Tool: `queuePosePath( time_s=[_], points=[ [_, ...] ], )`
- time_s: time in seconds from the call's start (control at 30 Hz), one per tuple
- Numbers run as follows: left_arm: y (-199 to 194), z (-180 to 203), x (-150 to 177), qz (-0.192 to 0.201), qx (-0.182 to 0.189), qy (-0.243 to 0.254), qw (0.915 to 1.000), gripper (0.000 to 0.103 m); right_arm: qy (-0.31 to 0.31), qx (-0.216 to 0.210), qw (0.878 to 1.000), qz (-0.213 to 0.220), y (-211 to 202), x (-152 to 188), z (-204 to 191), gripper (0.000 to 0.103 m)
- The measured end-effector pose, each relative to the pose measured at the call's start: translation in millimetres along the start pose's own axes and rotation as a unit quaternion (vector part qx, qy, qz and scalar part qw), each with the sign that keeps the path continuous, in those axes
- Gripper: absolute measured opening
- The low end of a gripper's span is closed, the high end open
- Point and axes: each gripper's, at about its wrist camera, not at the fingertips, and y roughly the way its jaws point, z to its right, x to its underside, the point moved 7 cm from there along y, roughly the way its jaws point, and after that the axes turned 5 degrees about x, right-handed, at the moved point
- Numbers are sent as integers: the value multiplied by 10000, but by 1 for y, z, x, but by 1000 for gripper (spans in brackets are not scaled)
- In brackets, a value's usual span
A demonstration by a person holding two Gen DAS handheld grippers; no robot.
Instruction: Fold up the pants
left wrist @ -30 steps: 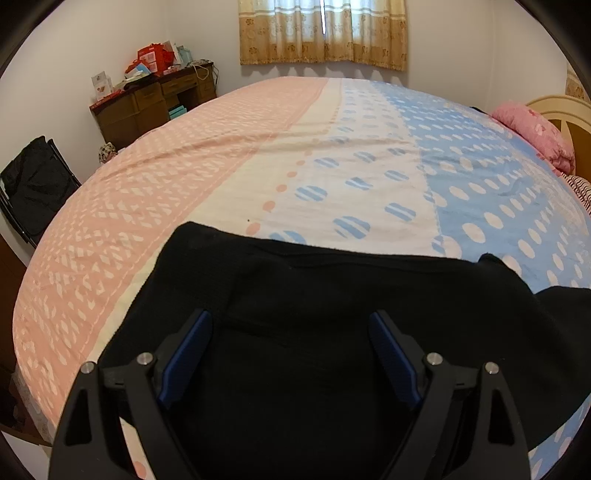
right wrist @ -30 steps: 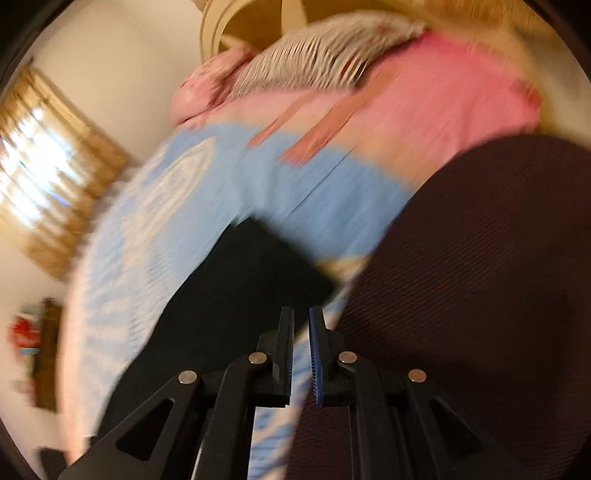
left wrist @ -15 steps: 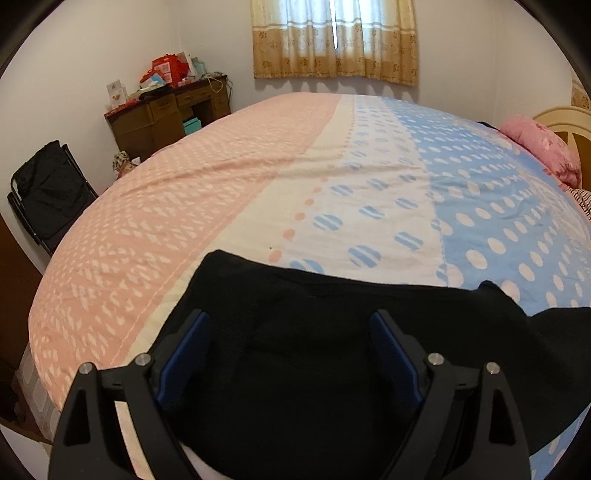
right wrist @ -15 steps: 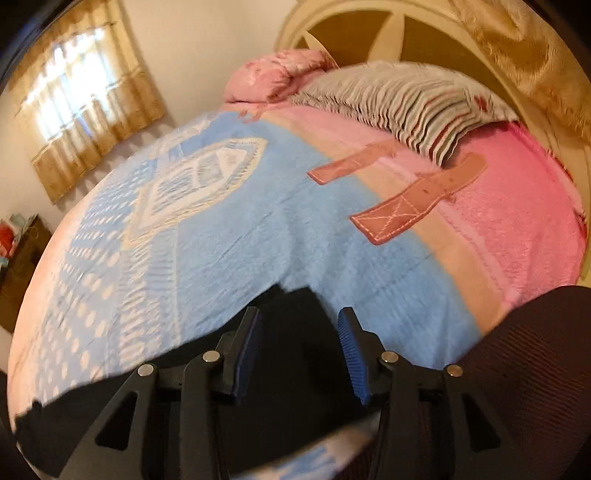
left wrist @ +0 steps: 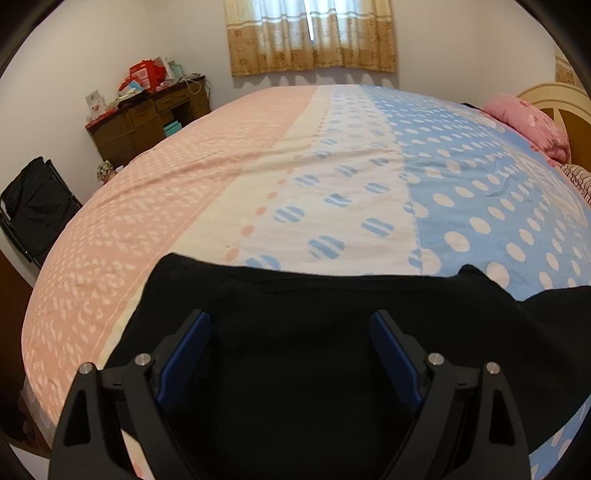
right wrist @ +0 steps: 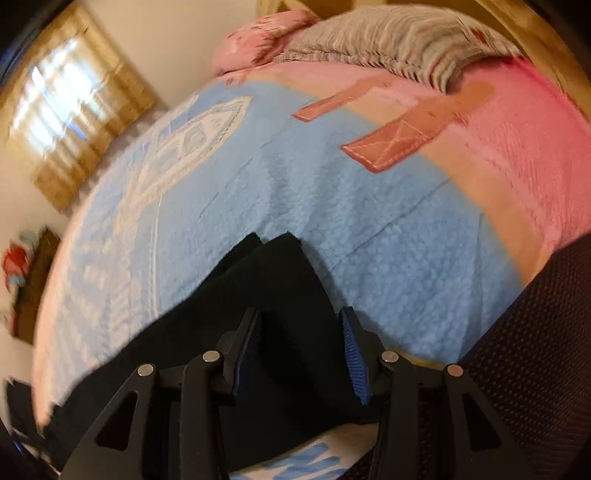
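Right tool (right wrist: 301, 350): shut a second ago, now apart over pants (right wrist: 258, 295), lower centre.
Left tool (left wrist: 290, 354): wide apart, empty.
Meaning: regrasp pending.

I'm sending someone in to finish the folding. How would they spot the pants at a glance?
Start at the big bed with the pink, cream and blue dotted cover. The pants lie flat across its near edge, furthest from the curtained window. They are the only plain black cloth on the cover; everything around them is pastel and patterned.
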Motion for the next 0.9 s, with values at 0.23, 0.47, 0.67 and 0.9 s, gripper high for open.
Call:
queuePosePath(
  time_s=[0.23, 0.47, 0.67, 0.9],
  points=[
    [-2, 8, -2, -14, 33, 72, 10000, 91, -87, -204, 9997, -51, 4, -6, -10, 51],
    [-8, 11, -9, 76, 15, 139, 9999, 91, 150, 10, 9998, 130, -4, 3, 8, 51],
    [-20, 19, -16, 146, 162, 180, 9996, 91, -275, -157, 9995, 77, -11, 22, -1, 53],
    [-38, 39, -27, 342, 390, 342, 9981, 91, 101, -294, 9992, 264, -25, 17, 25, 53]
  ],
)
